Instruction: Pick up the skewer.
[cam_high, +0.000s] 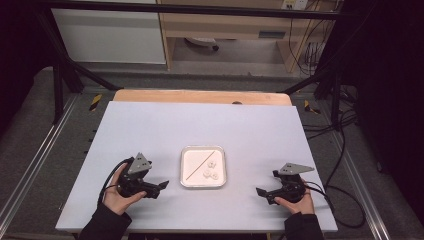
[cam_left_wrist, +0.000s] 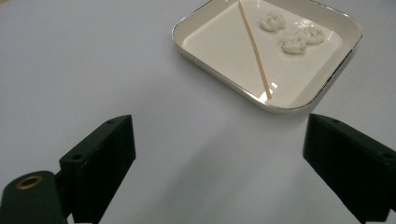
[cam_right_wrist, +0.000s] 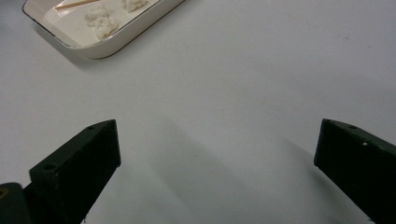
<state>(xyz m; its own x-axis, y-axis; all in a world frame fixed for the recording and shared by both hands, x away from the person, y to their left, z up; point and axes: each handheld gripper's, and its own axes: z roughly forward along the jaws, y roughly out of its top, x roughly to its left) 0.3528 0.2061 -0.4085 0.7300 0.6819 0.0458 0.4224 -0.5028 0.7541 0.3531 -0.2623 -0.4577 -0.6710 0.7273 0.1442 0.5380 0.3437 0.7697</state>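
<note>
Tray first: a shallow square white tray with a silvery rim (cam_high: 183, 170) sits mid-table on the pale grey tabletop (cam_high: 200, 120). Inside it a thin wooden skewer (cam_left_wrist: 254, 49) lies corner to corner, and three small white puffy lumps (cam_left_wrist: 295, 43) cluster just beside the stick, apart from it.

Left of the tray, the left gripper (cam_high: 161, 185) rests low over the table, jaws spread wide and empty, aimed at the tray's near corner. Right of the tray and farther off, the right gripper (cam_high: 260, 191) also stands wide open, holding nothing.

My guess is the skewer gets picked up first; the left gripper is closer and should come down over the stick's middle, narrow its jaws across it, and clear the raised rim.

Nothing lies between either gripper and the tray. Beyond the tray, a wooden strip (cam_high: 200, 96) edges the table.
</note>
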